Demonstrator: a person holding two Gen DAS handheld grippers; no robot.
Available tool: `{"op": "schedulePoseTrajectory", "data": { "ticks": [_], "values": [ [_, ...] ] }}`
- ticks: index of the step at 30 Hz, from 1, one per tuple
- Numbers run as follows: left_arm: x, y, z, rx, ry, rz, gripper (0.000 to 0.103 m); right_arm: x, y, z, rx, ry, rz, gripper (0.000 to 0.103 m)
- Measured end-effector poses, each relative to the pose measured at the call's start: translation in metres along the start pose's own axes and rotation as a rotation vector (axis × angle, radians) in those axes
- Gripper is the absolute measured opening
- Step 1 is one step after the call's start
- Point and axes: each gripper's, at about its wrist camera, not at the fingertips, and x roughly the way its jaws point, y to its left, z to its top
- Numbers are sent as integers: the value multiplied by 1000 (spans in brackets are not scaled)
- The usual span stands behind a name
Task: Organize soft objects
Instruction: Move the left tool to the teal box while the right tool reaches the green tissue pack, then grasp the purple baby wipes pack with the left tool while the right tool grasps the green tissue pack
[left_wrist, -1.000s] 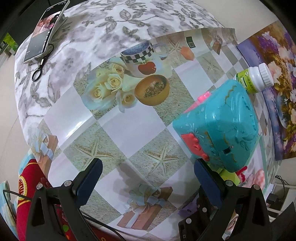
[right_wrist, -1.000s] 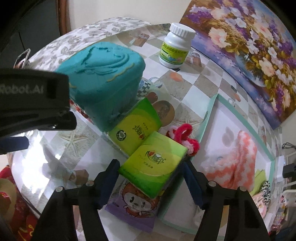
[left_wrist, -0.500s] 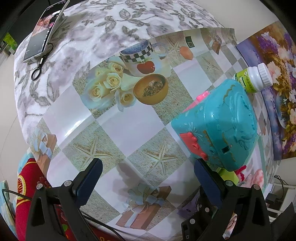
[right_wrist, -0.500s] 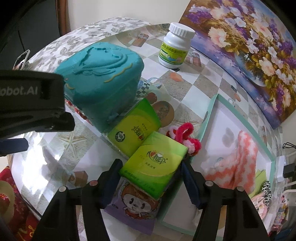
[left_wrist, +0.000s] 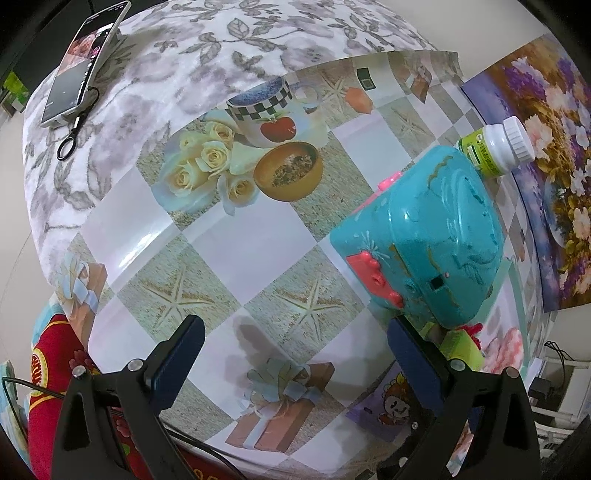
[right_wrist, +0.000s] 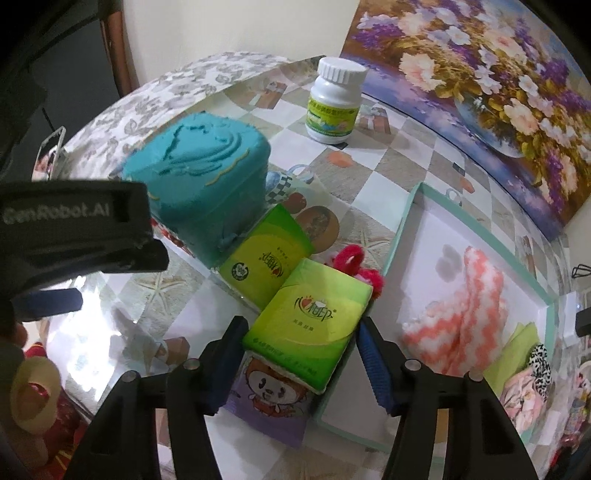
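Observation:
A green tissue pack (right_wrist: 310, 317) lies tilted on a purple cartoon-printed tissue pack (right_wrist: 269, 398) at the table's near edge. My right gripper (right_wrist: 300, 326) straddles the green pack; its jaws are closing and both pads touch the pack's long sides. A second green tissue pack (right_wrist: 266, 258) leans against a teal plastic box (right_wrist: 199, 177), with a red fluffy hair tie (right_wrist: 351, 258) beside it. My left gripper (left_wrist: 295, 325) hangs open over the bare printed tablecloth, nothing between its fingers; the teal box (left_wrist: 436, 236) sits to its right.
A white tray with a teal rim (right_wrist: 402, 229) on the right holds a pink-and-white fluffy cloth (right_wrist: 469, 306) and other soft items. A white pill bottle (right_wrist: 334, 107) stands behind. A phone (left_wrist: 85, 59) lies at the far left, a tape roll (right_wrist: 33, 395) nearby.
The right gripper's fingers have drawn in around the green tissue pack until they meet its sides. The left gripper has stayed where it was.

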Motion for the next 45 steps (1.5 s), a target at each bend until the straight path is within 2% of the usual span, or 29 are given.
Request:
{"op": "schedulePoseTrajectory", "data": {
  "ticks": [8,14,27,31,36,45],
  "values": [
    [0,-10,-10,40,-1,5,99,-14,-14,-4,61,-19,14,63],
    [-1,-30,-25,122,0,-7,99,-25,-26,-10,110,-30,6,63],
    [1,-71,-49,270,13,-48,99,-43,-67,-33,249,-46,-57,63],
    [4,-95,-63,357,20,-63,99,-49,-83,-40,306,-60,-63,63],
    [15,-121,-80,455,29,-45,99,-55,-99,-46,363,-70,-50,63],
    [40,-143,-88,483,76,-32,98,-57,-104,-46,378,-75,-46,63]
  ]
}}
